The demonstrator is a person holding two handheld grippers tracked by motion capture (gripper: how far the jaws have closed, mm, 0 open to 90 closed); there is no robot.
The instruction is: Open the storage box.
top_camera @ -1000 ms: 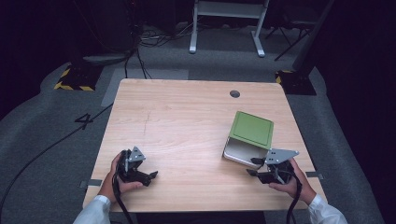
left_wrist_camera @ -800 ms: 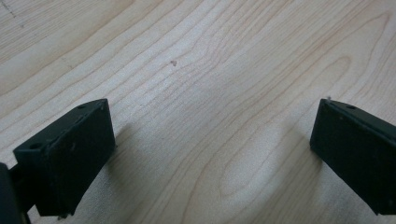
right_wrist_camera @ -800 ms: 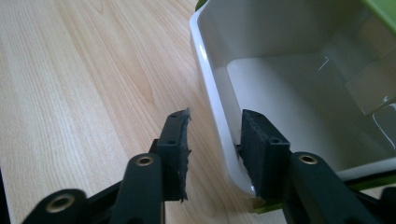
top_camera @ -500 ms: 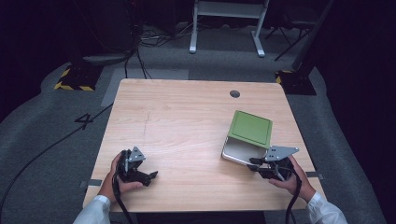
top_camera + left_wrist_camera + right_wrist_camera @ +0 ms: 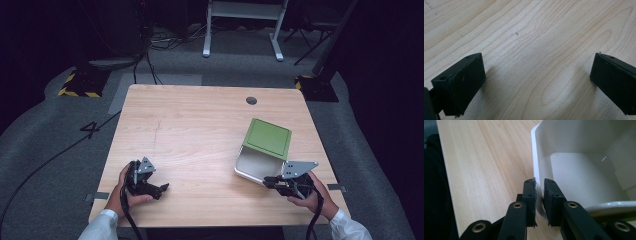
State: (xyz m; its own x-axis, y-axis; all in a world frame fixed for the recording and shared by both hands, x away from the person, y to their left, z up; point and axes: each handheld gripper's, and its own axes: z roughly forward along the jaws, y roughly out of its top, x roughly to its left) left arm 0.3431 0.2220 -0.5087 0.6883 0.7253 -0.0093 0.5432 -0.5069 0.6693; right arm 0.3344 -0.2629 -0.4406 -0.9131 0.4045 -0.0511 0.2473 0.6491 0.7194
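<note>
A white box [image 5: 256,168] stands on the right half of the wooden table [image 5: 200,125], and its green lid [image 5: 267,138] lies shifted over its far part. My right gripper [image 5: 268,181] is at the box's near corner. In the right gripper view its jaws have just been closing, and the right gripper [image 5: 539,184] is now shut on the thin white wall [image 5: 535,157] of the box, one pad outside and one inside. The box's inside [image 5: 579,177] looks empty. My left gripper [image 5: 161,189] rests at the table's front left. In its own view the left gripper [image 5: 537,72] is open over bare wood.
A dark round cable hole [image 5: 251,100] sits near the table's far edge. Beyond the table are grey carpet, floor cables [image 5: 150,55] and a white stand's legs [image 5: 242,30]. A yellow-and-black striped block [image 5: 80,85] lies on the floor at the far left.
The right gripper's jaws have closed onto the box's near wall, and its tips have shifted slightly left. The left hand and gripper have stayed put.
</note>
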